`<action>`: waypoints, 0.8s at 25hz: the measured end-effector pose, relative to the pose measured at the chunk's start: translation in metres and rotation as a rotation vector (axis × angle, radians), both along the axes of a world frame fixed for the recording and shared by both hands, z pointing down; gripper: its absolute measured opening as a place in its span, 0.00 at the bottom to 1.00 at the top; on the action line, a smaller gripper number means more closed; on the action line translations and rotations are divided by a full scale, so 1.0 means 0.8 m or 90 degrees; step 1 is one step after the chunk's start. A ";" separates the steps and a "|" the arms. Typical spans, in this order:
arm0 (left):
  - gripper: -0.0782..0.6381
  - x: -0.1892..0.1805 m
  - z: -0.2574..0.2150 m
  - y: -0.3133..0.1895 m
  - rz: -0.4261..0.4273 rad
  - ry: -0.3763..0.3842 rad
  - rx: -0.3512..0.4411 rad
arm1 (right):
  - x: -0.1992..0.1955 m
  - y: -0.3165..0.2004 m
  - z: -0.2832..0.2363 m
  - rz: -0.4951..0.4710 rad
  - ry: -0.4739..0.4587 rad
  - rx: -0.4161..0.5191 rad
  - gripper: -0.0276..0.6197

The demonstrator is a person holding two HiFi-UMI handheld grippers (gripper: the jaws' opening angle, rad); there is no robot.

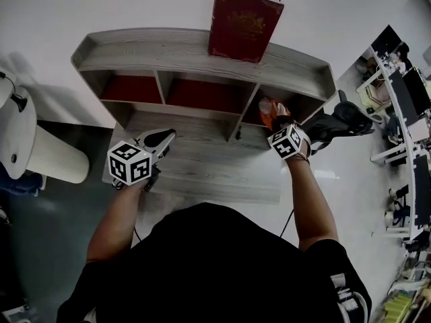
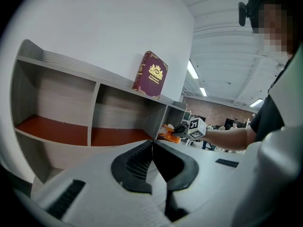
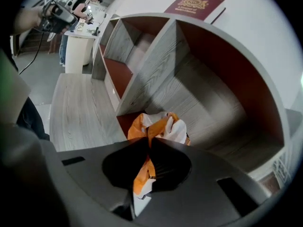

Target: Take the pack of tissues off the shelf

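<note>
The orange and white pack of tissues (image 3: 158,126) is pinched between the jaws of my right gripper (image 3: 149,142), at the mouth of the right compartment of the grey wooden shelf (image 1: 202,49). In the head view the pack (image 1: 268,110) shows just beyond my right gripper (image 1: 279,123). From the left gripper view the pack (image 2: 168,132) appears far off at the shelf's right end. My left gripper (image 1: 165,138) hovers over the wooden ledge in front of the left and middle compartments, its jaws together with nothing between them (image 2: 151,143).
A dark red book (image 1: 244,24) stands on top of the shelf. The left and middle compartments have red floors (image 1: 168,94). A white round table (image 1: 17,136) stands at the left. Desks and chairs (image 1: 404,113) fill the right side.
</note>
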State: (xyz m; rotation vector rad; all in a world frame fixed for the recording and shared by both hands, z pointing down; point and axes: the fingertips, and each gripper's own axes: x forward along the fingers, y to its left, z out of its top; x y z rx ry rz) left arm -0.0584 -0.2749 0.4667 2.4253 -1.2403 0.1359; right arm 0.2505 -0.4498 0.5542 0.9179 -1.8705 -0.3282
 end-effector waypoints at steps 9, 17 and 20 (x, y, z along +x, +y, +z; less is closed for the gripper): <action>0.13 0.013 -0.006 -0.014 0.067 0.004 0.009 | 0.015 0.058 -0.053 0.052 -0.049 0.039 0.08; 0.13 0.022 -0.008 -0.017 0.120 0.025 0.014 | 0.008 0.135 -0.110 0.080 -0.086 0.081 0.08; 0.13 0.027 -0.003 -0.015 0.138 0.029 0.010 | 0.008 0.165 -0.126 0.093 -0.097 0.093 0.08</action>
